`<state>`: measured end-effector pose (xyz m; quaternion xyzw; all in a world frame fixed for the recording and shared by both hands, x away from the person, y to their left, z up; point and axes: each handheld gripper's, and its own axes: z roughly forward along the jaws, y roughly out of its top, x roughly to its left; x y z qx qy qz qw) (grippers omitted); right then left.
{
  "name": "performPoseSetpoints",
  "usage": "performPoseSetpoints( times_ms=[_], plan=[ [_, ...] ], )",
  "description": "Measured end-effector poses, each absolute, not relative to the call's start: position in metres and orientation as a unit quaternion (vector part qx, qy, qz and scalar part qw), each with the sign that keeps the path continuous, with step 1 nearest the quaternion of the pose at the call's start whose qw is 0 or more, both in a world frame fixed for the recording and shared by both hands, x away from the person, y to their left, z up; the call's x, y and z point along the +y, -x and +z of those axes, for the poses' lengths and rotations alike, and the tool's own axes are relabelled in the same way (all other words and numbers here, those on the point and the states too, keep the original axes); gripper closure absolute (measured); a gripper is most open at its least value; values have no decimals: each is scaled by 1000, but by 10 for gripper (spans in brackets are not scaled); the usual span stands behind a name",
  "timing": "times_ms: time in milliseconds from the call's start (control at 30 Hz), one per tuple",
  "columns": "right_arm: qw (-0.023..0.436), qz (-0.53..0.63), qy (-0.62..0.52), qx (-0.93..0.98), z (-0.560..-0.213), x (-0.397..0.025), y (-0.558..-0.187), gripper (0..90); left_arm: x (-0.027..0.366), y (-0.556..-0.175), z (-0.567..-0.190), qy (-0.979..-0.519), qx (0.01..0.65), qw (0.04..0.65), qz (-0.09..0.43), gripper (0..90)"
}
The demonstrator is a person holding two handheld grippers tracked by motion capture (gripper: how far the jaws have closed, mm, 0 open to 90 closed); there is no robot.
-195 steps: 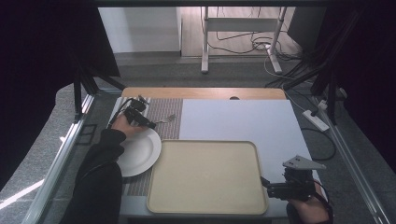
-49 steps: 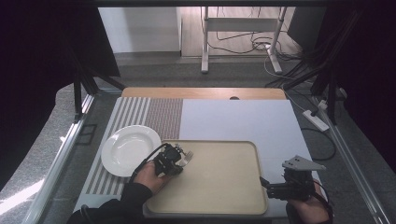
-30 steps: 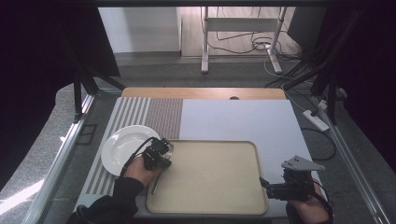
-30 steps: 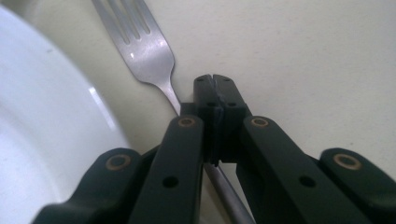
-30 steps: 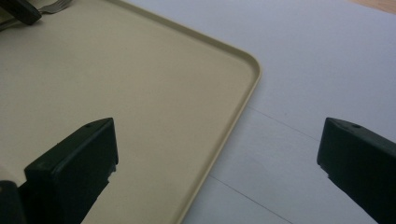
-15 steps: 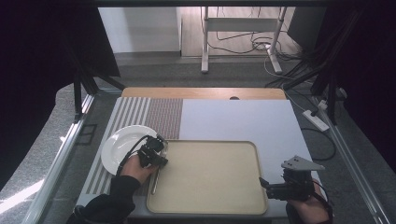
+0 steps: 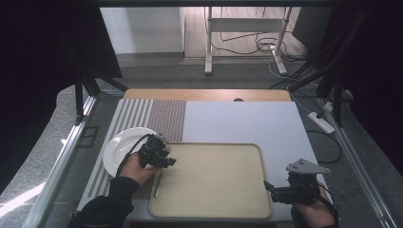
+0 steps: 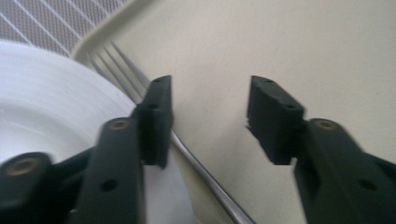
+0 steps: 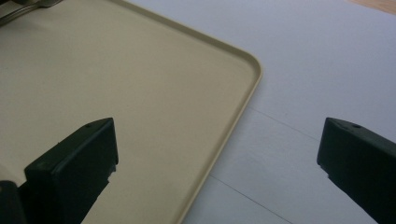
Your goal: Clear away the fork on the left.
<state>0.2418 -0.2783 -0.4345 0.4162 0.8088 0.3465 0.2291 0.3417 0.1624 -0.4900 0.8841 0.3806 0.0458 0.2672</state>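
The left gripper (image 8: 208,121) has its fingers wide apart above the fork (image 8: 205,179), which lies along the tray's (image 7: 214,209) left edge, beside the plate (image 7: 116,149). The right gripper (image 7: 267,186) is wide open too.

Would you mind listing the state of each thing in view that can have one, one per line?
Fork: lying flat in the tray along its left edge, tines by the corner, released.
Tray: flat on the table, holding the fork and nothing else.
Plate: flat on the striped mat, bare.
Left gripper: open, above the fork.
Right gripper: open wide, holding nothing.
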Motion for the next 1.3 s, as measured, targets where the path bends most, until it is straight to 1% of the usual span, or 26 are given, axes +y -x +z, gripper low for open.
performPoseSetpoints(
  times_ms=[267, 400, 600, 833, 1100, 1200, 1300],
  plan=[
    [229, 346, -417, 809, -435, -278, -242, 0, 171, -340, -484, -876, 375, 293, 72, 280],
    [229, 346, -417, 809, -435, -278, -242, 0, 177, -339, -481, -868, 382, 309, 69, 184],
    [228, 345, -417, 809, -435, -278, -242, 0, 183, -338, -476, -859, 391, 324, 59, 81],
    [228, 345, -417, 810, -435, -278, -242, 0, 189, -335, -473, -856, 392, 331, 62, 44],
    [228, 345, -416, 810, -435, -278, -242, 0, 199, -332, -470, -848, 397, 345, 67, 21],
    [227, 345, -417, 810, -435, -278, -242, 0, 202, -331, -470, -850, 388, 349, 64, 12],
    [227, 345, -416, 810, -435, -278, -242, 0, 203, -327, -469, -853, 384, 345, 74, 4]
  ],
)
